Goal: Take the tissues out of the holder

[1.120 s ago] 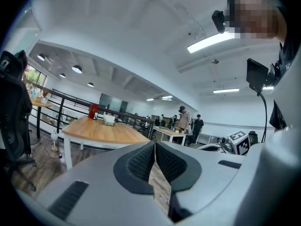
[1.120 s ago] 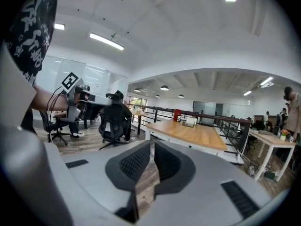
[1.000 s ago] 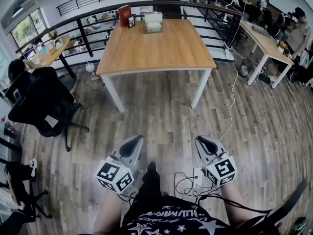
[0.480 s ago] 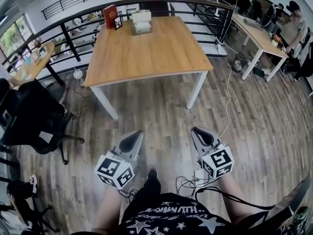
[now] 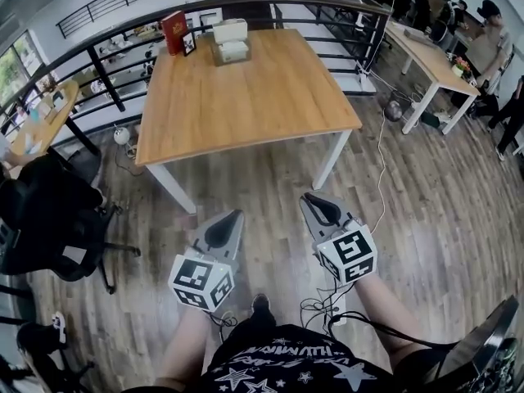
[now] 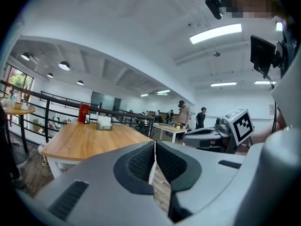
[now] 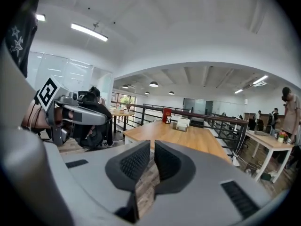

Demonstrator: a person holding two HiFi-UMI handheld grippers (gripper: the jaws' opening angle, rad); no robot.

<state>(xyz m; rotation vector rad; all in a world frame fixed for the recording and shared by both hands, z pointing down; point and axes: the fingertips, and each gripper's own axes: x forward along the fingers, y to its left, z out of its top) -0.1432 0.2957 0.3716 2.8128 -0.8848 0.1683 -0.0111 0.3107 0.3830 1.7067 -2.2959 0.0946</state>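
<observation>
**Nearer the table, tissues in the holder**

Against the earlier head view, the smooth wooden table (image 5: pixel 246 97) stood closer, so the person had walked toward it. The holder (image 5: pixel 232 51), a pale boxy thing, sat at the far edge beside a red box (image 5: pixel 174 33), seemingly with white tissues (image 5: pixel 230 28) stacked in it (too small to be sure). The left hand-held gripper (image 5: pixel 232 219) and right hand-held gripper (image 5: pixel 309 201) were pressed together on nothing, their ribbed pads dark.

People are working in an open-plan office: wooden tables (image 5: pixel 246 88), a black swivel chair (image 5: pixel 49 219), ceiling strip lights (image 6: pixel 215 33) and a black railing (image 7: pixel 212 116) are surrounding them.
</observation>
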